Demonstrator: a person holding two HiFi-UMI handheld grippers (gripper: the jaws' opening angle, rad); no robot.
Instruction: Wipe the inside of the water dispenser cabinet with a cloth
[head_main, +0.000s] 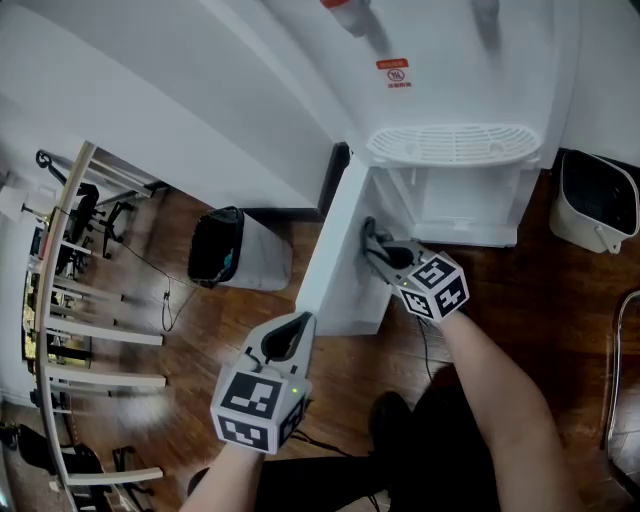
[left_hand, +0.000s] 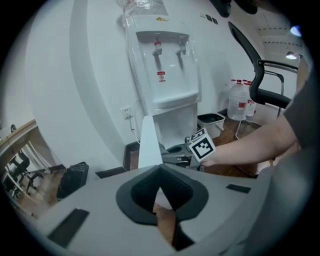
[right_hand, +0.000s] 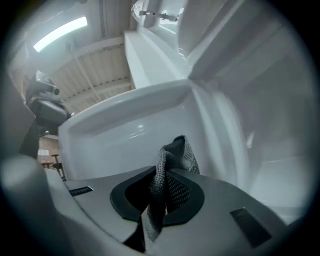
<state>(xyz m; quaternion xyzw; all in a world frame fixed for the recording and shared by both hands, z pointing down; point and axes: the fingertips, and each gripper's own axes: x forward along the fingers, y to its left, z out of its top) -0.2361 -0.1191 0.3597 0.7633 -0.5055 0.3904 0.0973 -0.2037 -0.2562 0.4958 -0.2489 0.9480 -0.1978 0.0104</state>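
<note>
Down at the middle of the head view, my right claw (head_main: 372, 238) was clamped shut on the grey cloth (right_hand: 172, 155). A bunched end of it poked out past the tips and the rest hung back through the jaws. The claw sat right up against the inner face of the open cabinet door (head_main: 335, 250), just left of the cabinet opening (head_main: 450, 205) under the water dispenser (head_main: 450, 100). In the right gripper view everything ahead was white moulded panel, close up. I honestly couldn't tell if the cloth was pressing on it or just short of it.

My left claw (head_main: 298, 322) was closed with nothing in it. It hung lower in the frame, left of centre, well apart from the cabinet and aimed roughly at the door's edge.

So I'd call this the wiping step itself, on the door side rather than deep in the cabinet. The floor and back wall of the cabinet looked like they were yet to be done. For the next move I figured I'd need to keep that squeeze on the cloth and push the bunched end flat onto the panel. Then sweep along it and swing right into the opening without clipping the door frame.
</note>
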